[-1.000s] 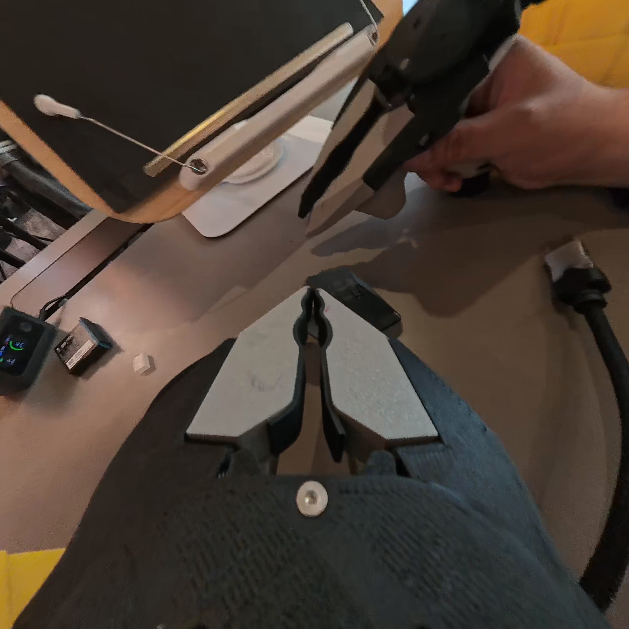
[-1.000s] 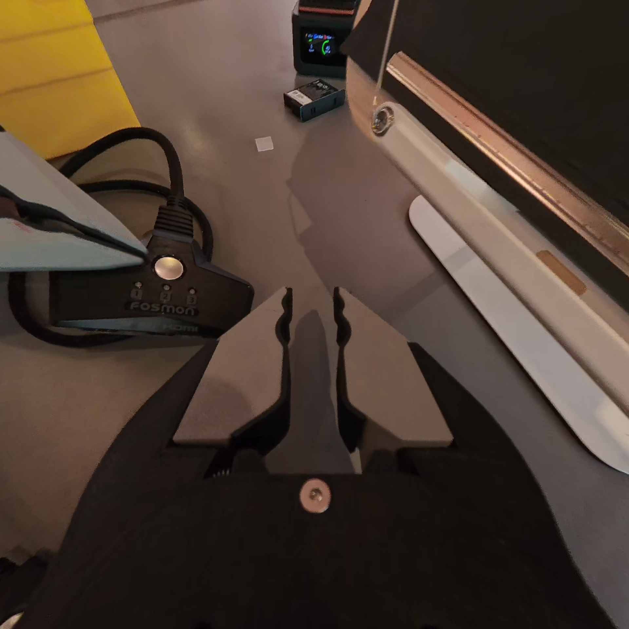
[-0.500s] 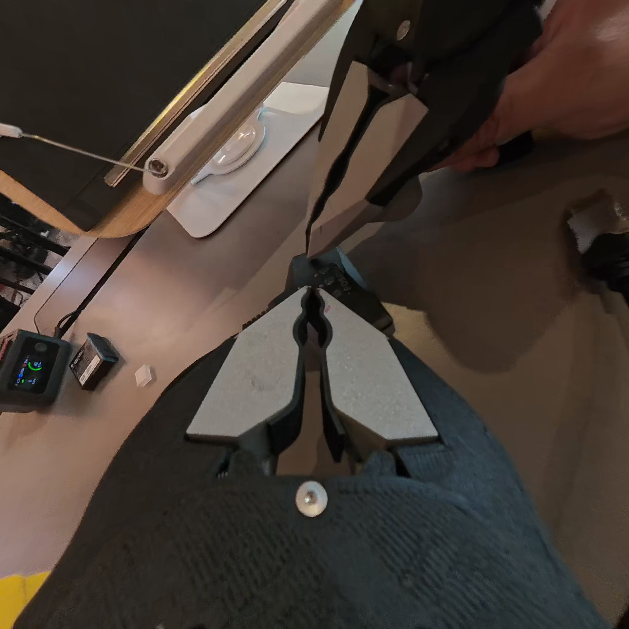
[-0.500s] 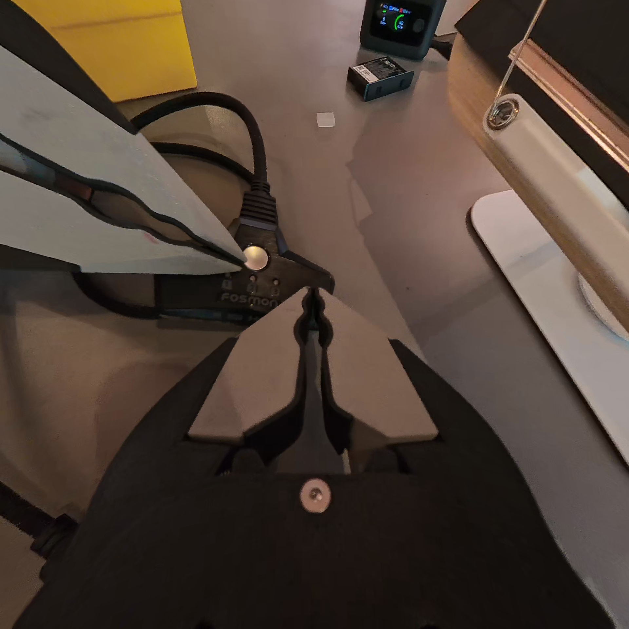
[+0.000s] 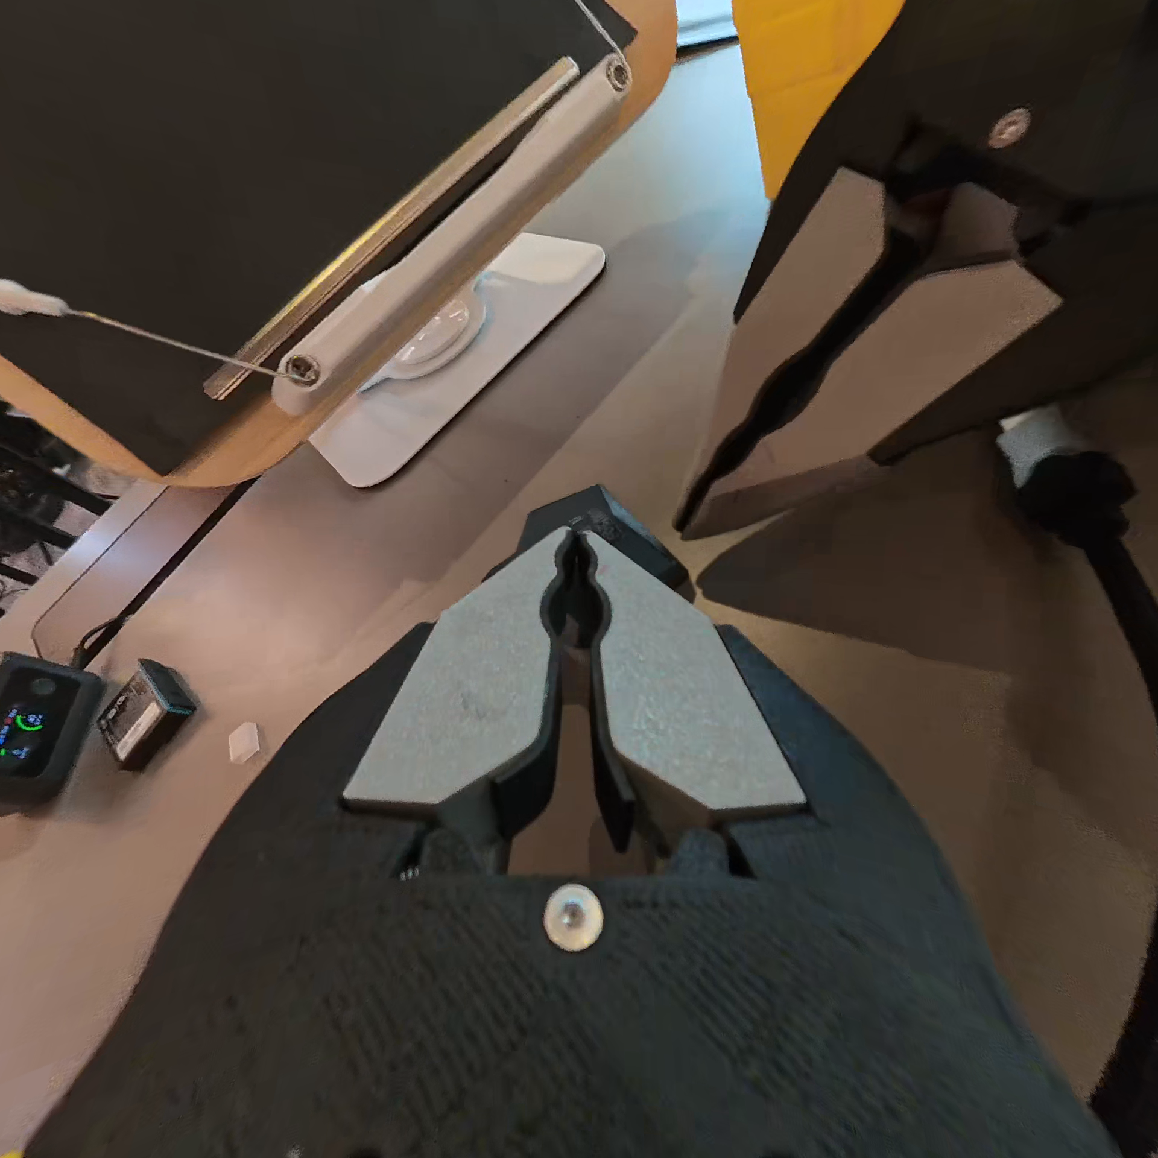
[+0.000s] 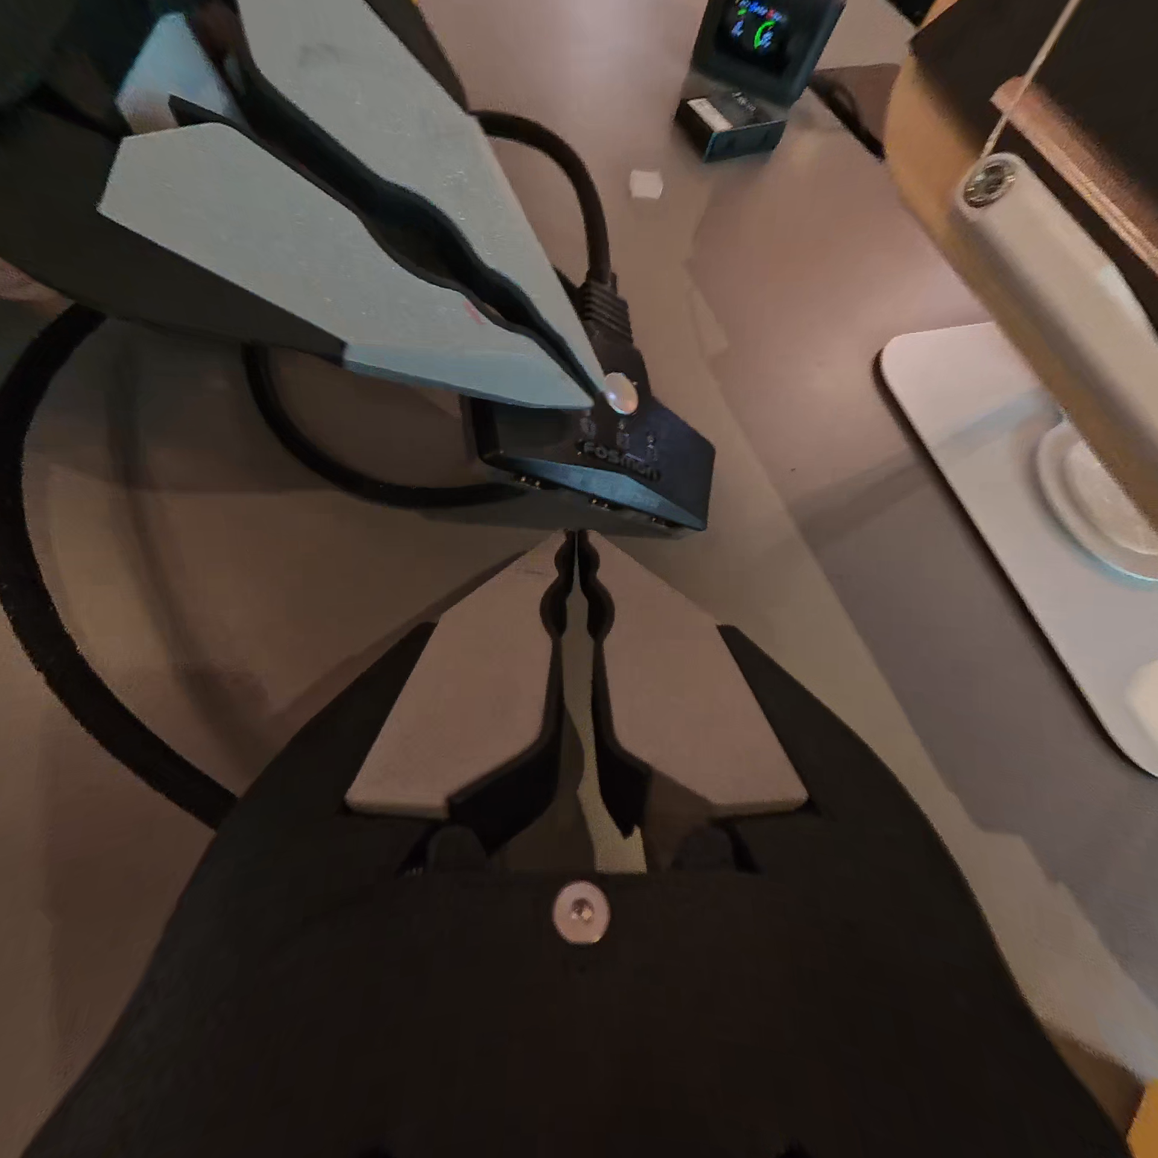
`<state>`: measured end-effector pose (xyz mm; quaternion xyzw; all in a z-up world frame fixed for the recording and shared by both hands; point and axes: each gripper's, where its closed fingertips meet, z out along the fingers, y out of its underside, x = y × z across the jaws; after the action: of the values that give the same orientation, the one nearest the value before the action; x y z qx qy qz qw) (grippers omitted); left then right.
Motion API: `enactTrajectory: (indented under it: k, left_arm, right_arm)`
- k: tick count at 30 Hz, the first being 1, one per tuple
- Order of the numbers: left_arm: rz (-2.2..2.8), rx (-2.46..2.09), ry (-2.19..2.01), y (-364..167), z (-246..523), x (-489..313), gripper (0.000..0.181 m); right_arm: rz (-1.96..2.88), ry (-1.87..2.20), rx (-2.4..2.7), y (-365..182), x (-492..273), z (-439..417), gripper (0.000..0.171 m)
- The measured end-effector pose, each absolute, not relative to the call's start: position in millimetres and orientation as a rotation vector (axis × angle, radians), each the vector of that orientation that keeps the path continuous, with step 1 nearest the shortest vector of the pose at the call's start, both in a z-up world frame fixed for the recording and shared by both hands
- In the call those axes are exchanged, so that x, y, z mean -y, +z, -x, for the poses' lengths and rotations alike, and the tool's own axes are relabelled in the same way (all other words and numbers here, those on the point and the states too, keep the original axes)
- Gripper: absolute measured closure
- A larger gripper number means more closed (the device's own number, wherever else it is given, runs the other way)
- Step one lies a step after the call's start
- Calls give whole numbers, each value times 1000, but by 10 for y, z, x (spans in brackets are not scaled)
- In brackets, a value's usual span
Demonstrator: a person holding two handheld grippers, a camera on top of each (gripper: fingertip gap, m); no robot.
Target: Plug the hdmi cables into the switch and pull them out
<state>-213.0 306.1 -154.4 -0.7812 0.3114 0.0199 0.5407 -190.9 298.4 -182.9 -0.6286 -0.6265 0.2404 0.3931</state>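
The black HDMI switch (image 6: 664,457) lies flat on the brown table with its ports facing my right gripper; its own black cable (image 6: 595,238) runs off behind it. My left gripper (image 6: 589,388) is shut and empty, with its tips on the switch's round silver button (image 6: 621,395). In the left wrist view the left gripper (image 5: 575,536) covers most of the switch (image 5: 633,532). My right gripper (image 6: 575,539) is shut and empty, tips just in front of the switch's port side; it also shows in the left wrist view (image 5: 686,523). A loose HDMI plug (image 5: 1034,438) with a white wrap lies at the right.
A monitor (image 5: 250,156) on a white stand base (image 6: 977,476) stands close behind the switch. A small device with a lit screen (image 5: 31,720), a black battery (image 5: 144,714) and a small white square (image 5: 244,742) lie at the left. A black cable loop (image 6: 25,564) curves around the switch. A yellow object (image 5: 789,62) is behind. The grippers' ends are close to 4 centimeters from one another. From either gripper's tips it is about 4 centimeters to the black HDMI switch (image 6: 664,457).
My right gripper has closed from open and moved up to the switch's port side. My left gripper has moved forward until its tips rest on the switch's button.
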Motion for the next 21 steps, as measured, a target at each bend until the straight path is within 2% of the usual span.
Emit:
enactTrajectory:
  k: [2,5,21]
  left_arm:
    - [1853,-705,27,-1510,2168,-3042,181]
    - [1845,-674,48,-1456,2232,-3010,181]
    - [1829,-692,225,-1459,2356,-3004,181]
  right_arm:
    - [1603,623,1552,-1787,-3046,1915,158]
    - [1623,654,1497,-1736,-3140,1904,154]
    - [1621,795,1412,-1594,-3177,1943,159]
